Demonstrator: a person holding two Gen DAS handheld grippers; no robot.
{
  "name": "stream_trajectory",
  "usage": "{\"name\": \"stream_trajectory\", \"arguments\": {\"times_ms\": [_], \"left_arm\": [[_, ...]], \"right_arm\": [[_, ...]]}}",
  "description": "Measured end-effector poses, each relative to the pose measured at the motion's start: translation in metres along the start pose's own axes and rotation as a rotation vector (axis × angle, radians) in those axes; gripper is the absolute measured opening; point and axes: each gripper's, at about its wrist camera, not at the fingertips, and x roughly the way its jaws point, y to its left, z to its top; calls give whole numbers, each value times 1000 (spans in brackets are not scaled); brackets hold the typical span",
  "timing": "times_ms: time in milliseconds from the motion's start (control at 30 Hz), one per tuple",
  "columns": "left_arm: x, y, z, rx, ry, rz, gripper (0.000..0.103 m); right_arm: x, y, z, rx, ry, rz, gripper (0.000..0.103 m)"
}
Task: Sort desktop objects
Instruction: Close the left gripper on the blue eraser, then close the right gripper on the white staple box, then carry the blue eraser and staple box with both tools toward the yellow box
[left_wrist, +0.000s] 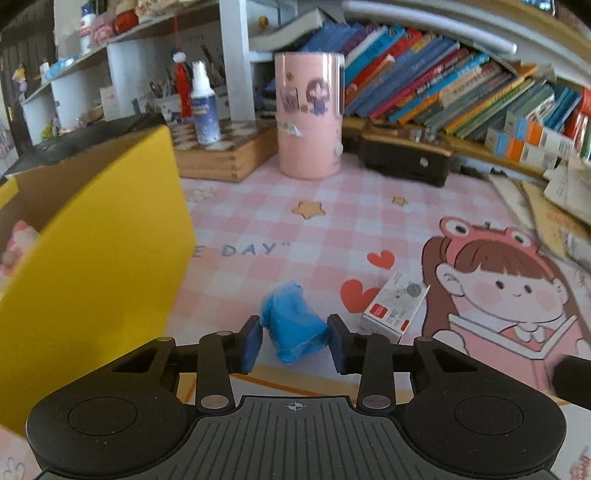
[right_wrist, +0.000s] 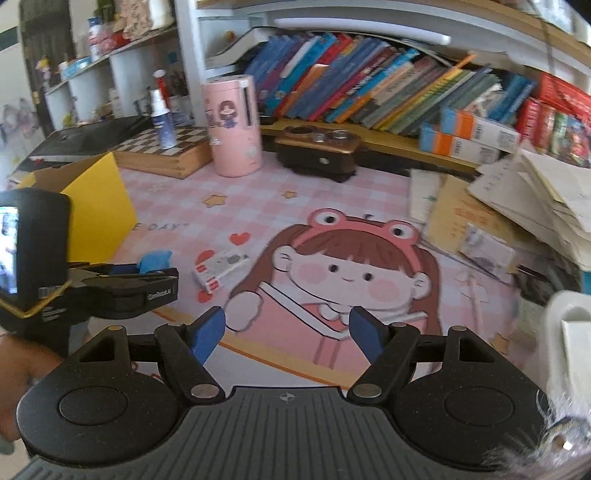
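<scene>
Landmark: the yellow box (left_wrist: 99, 258), standing open on the pink desk mat (left_wrist: 332, 221); all places below are given from it.
Left gripper (left_wrist: 294, 341): just right of the box, low over the mat; its blue pads stand on both sides of a crumpled blue roll (left_wrist: 293, 326) and seem to touch it; I judge it is clamped on the roll, or very near to it.
Right gripper (right_wrist: 287, 334): well right of the box, over the cartoon girl printed on the mat; the jaws are spread wide and nothing is between them.
Small white carton (left_wrist: 393, 308): lies flat on the mat, further right of the box than the roll, just beside the left gripper.
Inside the box: something pink and soft (left_wrist: 16, 243) shows at the far left; too blurred to name.
Done: at least one thing seems already put in the box.
Left to do: the roll is not yet in the box; the carton is untouched; the loose papers (right_wrist: 535, 206) far right of the box may also wait.
</scene>
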Motion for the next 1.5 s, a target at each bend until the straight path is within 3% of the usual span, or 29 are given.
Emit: {"name": "stream_trajectory", "arguments": {"times_ms": [433, 733, 800, 833, 867, 1133, 1500], "left_arm": [[-67, 14, 3, 40, -84, -9, 36], [-82, 4, -6, 94, -99, -14, 36], [-85, 4, -7, 91, -99, -16, 36], [-86, 4, -7, 89, -100, -16, 36], [-87, 5, -7, 86, -101, -17, 36], [-97, 6, -8, 76, -115, -28, 36], [-125, 12, -14, 60, -148, -78, 36]], "right_arm": [[87, 28, 19, -245, -22, 203, 73], [128, 39, 24, -260, 15, 210, 74], [130, 40, 25, -257, 11, 212, 69], [130, 40, 25, -257, 7, 207, 59], [130, 41, 25, -259, 2, 211, 58], [112, 37, 26, -230, -11, 158, 57], [37, 22, 24, -91, -66, 66, 57]]}}
